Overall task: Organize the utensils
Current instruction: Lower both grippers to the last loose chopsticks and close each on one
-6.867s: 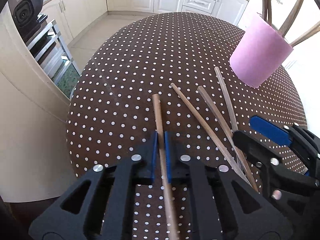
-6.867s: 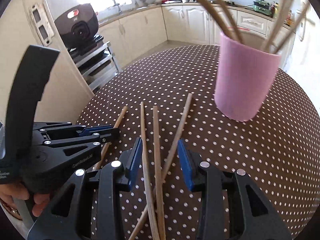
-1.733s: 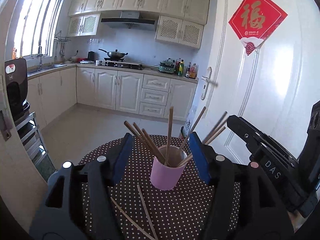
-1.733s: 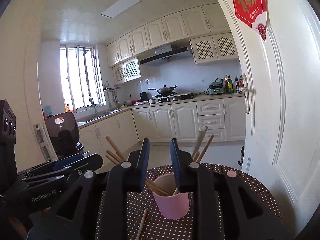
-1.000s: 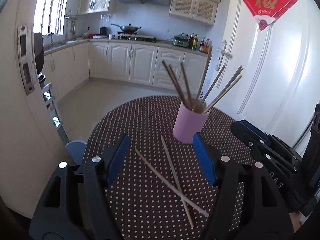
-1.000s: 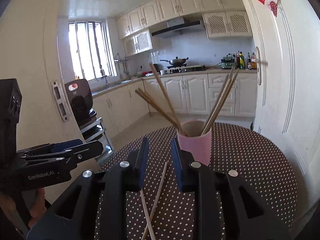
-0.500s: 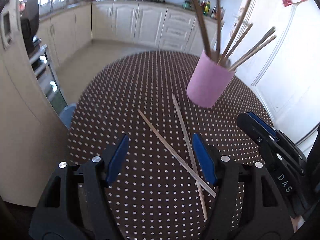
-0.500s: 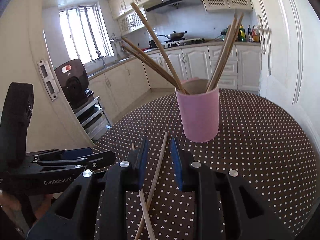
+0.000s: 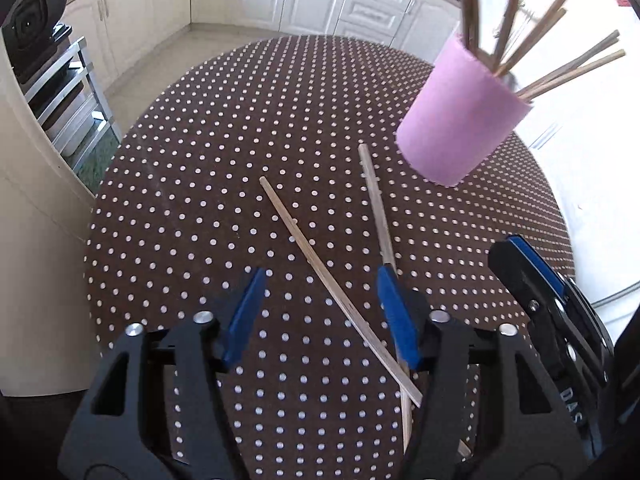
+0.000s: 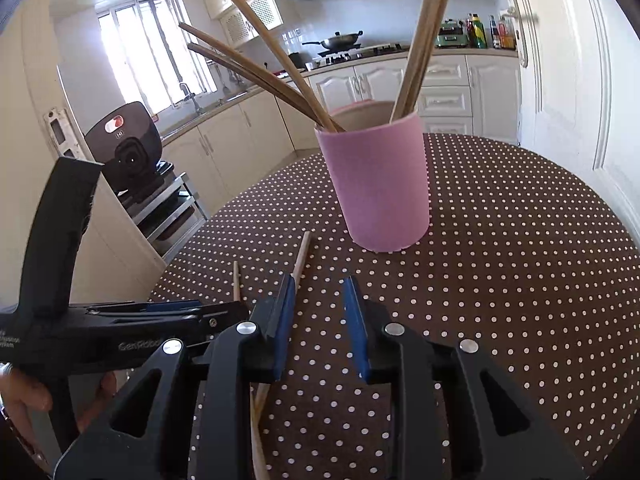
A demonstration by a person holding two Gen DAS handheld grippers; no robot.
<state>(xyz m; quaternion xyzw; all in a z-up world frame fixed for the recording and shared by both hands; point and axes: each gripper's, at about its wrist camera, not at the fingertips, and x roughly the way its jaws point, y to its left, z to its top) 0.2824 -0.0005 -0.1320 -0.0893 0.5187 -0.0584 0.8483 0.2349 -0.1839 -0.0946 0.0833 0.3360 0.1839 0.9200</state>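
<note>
Two chopsticks (image 9: 320, 258) lay crossed on the dotted table (image 9: 200, 184).
Left gripper (image 9: 322, 316) spread wide; right gripper (image 10: 320, 312) parted, empty, facing the pink cup (image 10: 380, 184).

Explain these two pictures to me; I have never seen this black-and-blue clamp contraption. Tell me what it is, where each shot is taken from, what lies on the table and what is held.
There is no robot here. A person holds two hand-operated grippers, each with a camera looking forward along its jaws. One picture looks out from the left gripper, the other from the right gripper. Both have their jaws open and hold nothing.

On the dotted brown table stands a pink cup with several chopsticks already in it. Two loose chopsticks lie on the cloth, crossing near the camera. The left gripper is lowered over them.
</note>
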